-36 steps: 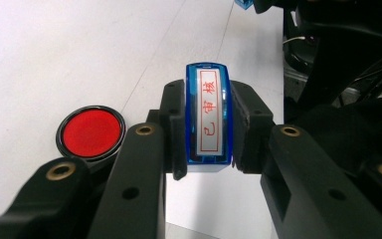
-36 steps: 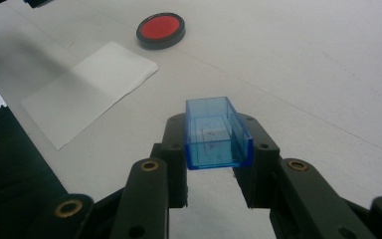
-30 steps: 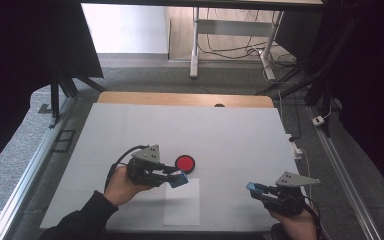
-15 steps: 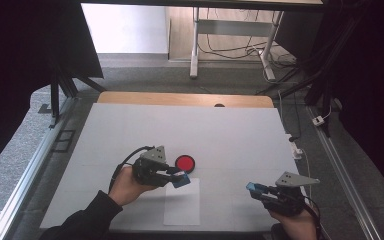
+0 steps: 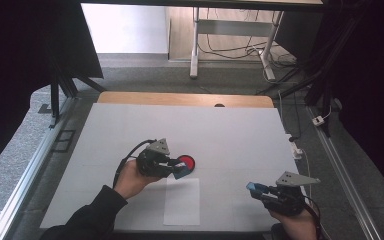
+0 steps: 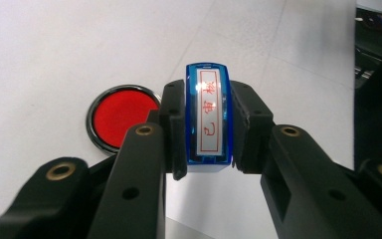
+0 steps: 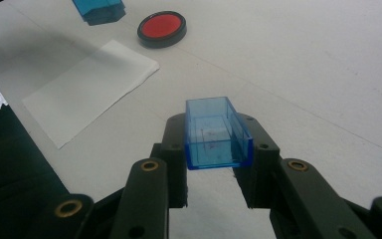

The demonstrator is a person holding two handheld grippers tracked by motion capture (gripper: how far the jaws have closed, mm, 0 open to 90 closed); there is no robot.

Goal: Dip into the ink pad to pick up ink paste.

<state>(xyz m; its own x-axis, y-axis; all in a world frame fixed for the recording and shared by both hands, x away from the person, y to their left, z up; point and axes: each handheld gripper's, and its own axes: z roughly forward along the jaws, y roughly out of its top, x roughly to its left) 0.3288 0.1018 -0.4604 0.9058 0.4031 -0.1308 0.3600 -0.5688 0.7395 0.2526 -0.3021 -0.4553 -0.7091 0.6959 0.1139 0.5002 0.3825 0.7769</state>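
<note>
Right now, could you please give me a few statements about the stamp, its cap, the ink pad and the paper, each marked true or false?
1. The left hand-held gripper is shut on the blue stamp. True.
2. The right hand-held gripper holds the red ink pad. False: it holds the blue cap; the ink pad lies on the table.
3. The ink pad is open, its red surface showing. True.
4. The blue stamp rests on the white paper. False: the left hand-held gripper holds it beside the ink pad, short of the paper.
5. The blue cap is hollow and see-through. True.
</note>
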